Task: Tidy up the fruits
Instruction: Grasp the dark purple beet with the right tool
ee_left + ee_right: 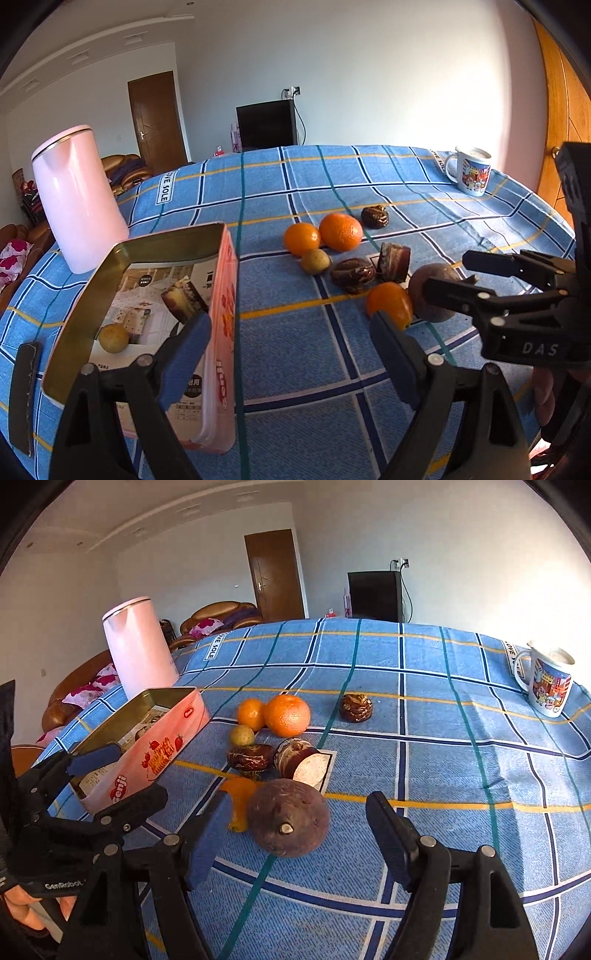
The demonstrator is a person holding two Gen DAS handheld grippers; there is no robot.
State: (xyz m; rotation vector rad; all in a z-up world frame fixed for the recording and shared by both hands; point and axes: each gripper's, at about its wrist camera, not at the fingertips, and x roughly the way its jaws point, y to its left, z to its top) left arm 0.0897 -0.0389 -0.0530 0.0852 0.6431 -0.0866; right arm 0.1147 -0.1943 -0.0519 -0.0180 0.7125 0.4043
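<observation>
The left gripper is hovering with its fingers spread wide and holding nothing, one blue pad over the pink tin and the other near a small orange. Inside the tin a small yellowish fruit is lying on the printed liner. The right gripper is reaching with its fingers wide around, not touching, a large brown round fruit on the blue checked worktop. Behind it two oranges, a small yellow-green fruit and dark brown fruits are sitting clustered; another dark fruit is lying apart. A pink kettle and a mug are standing at opposite edges
</observation>
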